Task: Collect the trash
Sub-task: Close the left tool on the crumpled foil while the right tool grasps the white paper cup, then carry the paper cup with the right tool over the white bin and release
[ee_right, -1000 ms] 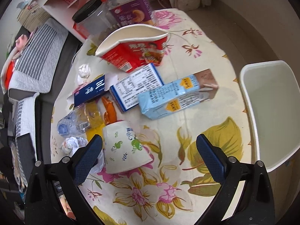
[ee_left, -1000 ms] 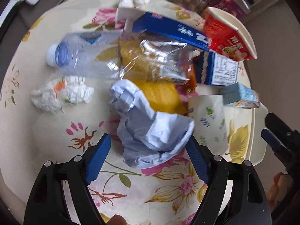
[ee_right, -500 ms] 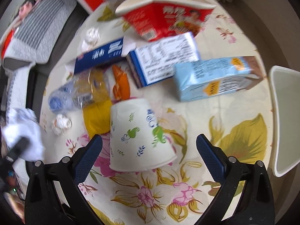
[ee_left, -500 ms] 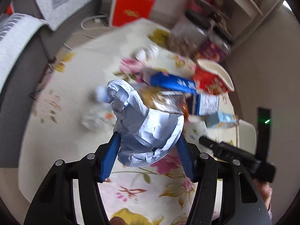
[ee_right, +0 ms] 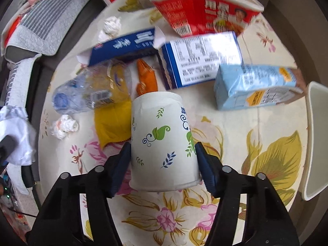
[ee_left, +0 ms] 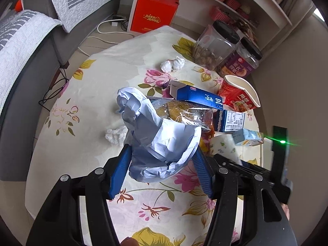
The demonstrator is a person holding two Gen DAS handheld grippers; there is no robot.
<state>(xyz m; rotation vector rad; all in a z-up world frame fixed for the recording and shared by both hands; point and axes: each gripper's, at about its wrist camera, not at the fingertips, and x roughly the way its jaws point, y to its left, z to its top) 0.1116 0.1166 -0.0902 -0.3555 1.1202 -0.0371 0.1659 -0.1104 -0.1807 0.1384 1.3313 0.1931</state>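
Note:
My left gripper [ee_left: 161,169] is shut on a crumpled bluish-white paper [ee_left: 157,137] and holds it above the floral table [ee_left: 98,94]. The paper also shows at the left edge of the right wrist view [ee_right: 16,135]. My right gripper [ee_right: 163,169] has its fingers against both sides of an upturned white paper cup [ee_right: 164,143] with leaf prints, standing on the table. A white bin [ee_right: 316,139] stands at the table's right edge.
On the table lie a crushed clear bottle [ee_right: 92,90], yellow wrapper [ee_right: 111,123], orange wrapper [ee_right: 146,78], dark blue box [ee_right: 125,45], blue-white carton [ee_right: 203,59], light blue carton [ee_right: 256,86], red noodle tub [ee_right: 207,14] and tissue wads [ee_right: 64,126]. Two jars [ee_left: 217,45] stand far right.
My left gripper closed on the crumpled paper and lifted it off the table. My right gripper moved forward and closed around the paper cup.

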